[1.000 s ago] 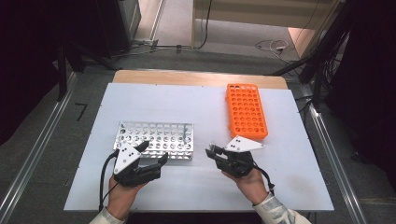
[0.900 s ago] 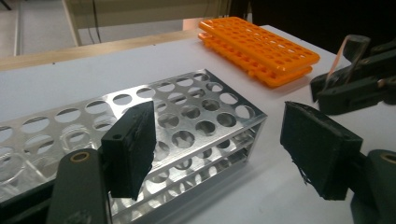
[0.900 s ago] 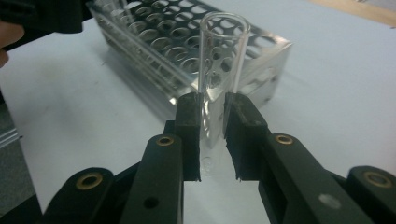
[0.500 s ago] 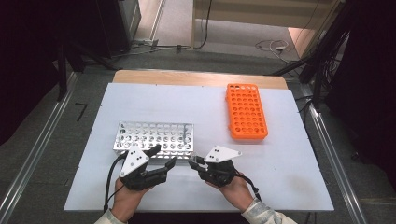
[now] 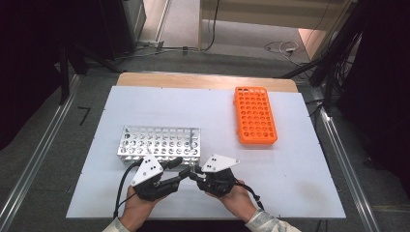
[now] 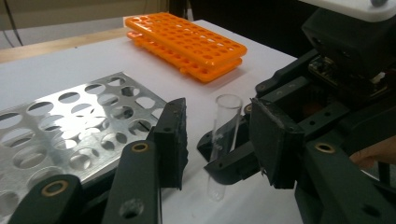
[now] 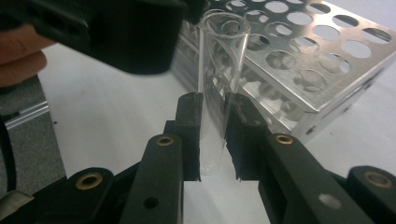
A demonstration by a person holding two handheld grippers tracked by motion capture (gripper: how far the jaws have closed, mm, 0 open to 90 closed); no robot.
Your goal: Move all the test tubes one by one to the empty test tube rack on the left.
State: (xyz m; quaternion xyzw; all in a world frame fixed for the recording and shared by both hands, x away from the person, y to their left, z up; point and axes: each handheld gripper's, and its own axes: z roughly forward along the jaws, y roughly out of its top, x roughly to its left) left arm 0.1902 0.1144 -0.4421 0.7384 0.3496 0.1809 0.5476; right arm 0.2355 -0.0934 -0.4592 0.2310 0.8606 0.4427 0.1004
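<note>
Overhead, the left gripper and right gripper meet tip to tip, just in front of the metal rack, whose holes are empty; the orange rack, also empty, lies well beyond the right gripper. Along the left gripper, its jaws have just been closing around the empty glass test tube without pressing it. Along the right gripper, the jaws clamp the tube's lower part.

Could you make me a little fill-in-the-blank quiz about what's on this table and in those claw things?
1. The right gripper is shut on a clear glass ____.
2. The plastic rack at the far right of the table is coloured ____.
3. The shiny rack closest to the left gripper is made of ____.
4. The holes of both racks are ____.

Missing words: test tube; orange; metal; empty
</note>
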